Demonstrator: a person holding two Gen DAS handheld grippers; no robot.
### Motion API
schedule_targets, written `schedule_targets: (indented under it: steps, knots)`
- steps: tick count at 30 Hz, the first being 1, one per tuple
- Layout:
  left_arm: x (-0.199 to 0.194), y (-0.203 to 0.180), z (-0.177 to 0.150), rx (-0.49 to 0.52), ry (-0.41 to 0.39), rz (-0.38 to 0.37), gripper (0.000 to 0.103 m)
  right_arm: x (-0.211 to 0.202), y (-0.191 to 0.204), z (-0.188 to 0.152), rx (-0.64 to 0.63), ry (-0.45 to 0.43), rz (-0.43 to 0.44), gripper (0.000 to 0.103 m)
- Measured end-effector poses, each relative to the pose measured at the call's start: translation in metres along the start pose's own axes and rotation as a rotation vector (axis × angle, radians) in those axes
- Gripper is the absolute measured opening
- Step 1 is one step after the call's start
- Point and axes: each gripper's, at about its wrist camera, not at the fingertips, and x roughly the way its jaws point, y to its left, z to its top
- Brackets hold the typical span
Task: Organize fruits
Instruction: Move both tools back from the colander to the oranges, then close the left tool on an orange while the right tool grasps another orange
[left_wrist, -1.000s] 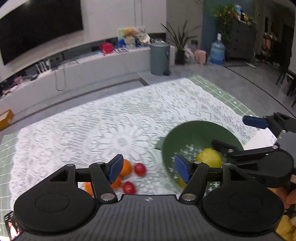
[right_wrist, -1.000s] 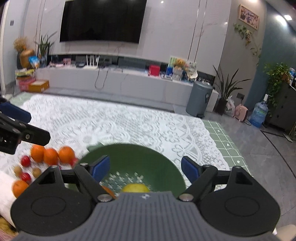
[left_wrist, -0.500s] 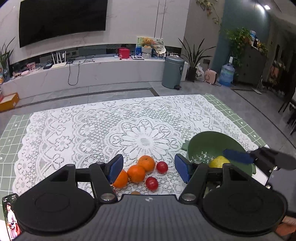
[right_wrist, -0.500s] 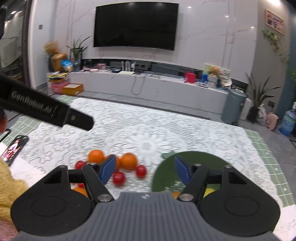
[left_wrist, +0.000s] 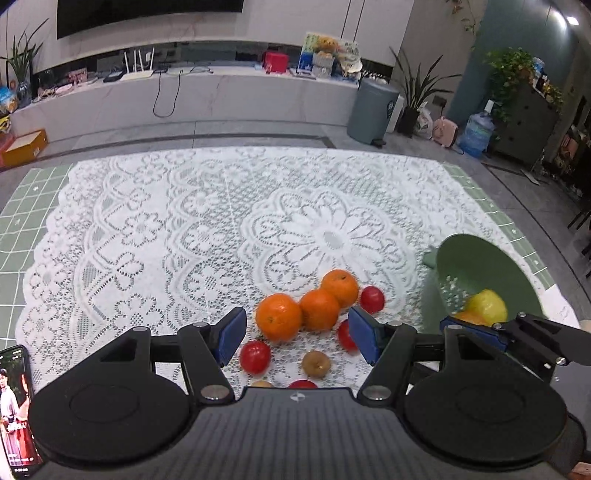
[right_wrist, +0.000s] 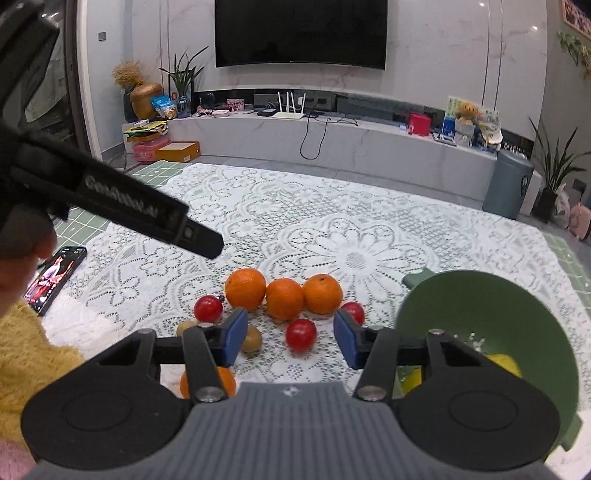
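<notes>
Three oranges (left_wrist: 319, 308) (right_wrist: 284, 298) lie in a row on the white lace cloth (left_wrist: 221, 229), with red tomatoes (right_wrist: 301, 334) (left_wrist: 255, 356) and small brown fruits (right_wrist: 252, 339) (left_wrist: 316, 363) around them. A green colander (left_wrist: 484, 280) (right_wrist: 491, 321) stands to the right and holds a yellow fruit (left_wrist: 485, 306). My left gripper (left_wrist: 297, 338) is open and empty above the fruit pile. My right gripper (right_wrist: 290, 336) is open and empty, just before the tomatoes; another orange (right_wrist: 225, 382) lies under its left finger.
A phone (right_wrist: 55, 275) (left_wrist: 16, 402) with a lit screen lies on the cloth at the left. A yellow fuzzy sleeve (right_wrist: 26, 354) is at the lower left. The left gripper's body (right_wrist: 110, 199) crosses the upper left of the right wrist view.
Both grippers have swung left from above the colander to above the fruit pile. Both stayed open and empty.
</notes>
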Motion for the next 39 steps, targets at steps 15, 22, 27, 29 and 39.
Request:
schedule_targets:
  steps: [15,22,27,29,39]
  knots:
    - [0.054,0.016,-0.006,-0.03,0.053,-0.082,0.07,0.058,0.01,0.006,-0.066,0.029,0.019,0.039]
    - [0.073,0.028,-0.006,-0.091,0.086,-0.077,0.066,0.084,0.012,0.004,-0.09,0.051,0.01,0.039]
    - [0.084,0.042,-0.006,-0.172,0.116,-0.114,0.063,0.096,0.011,0.003,-0.067,0.066,0.017,0.039]
    - [0.086,0.043,-0.006,-0.184,0.12,-0.12,0.063,0.1,0.009,0.003,-0.057,0.076,0.021,0.039]
    - [0.099,0.048,-0.006,-0.246,0.131,-0.176,0.063,0.111,0.007,0.002,-0.035,0.085,0.027,0.043]
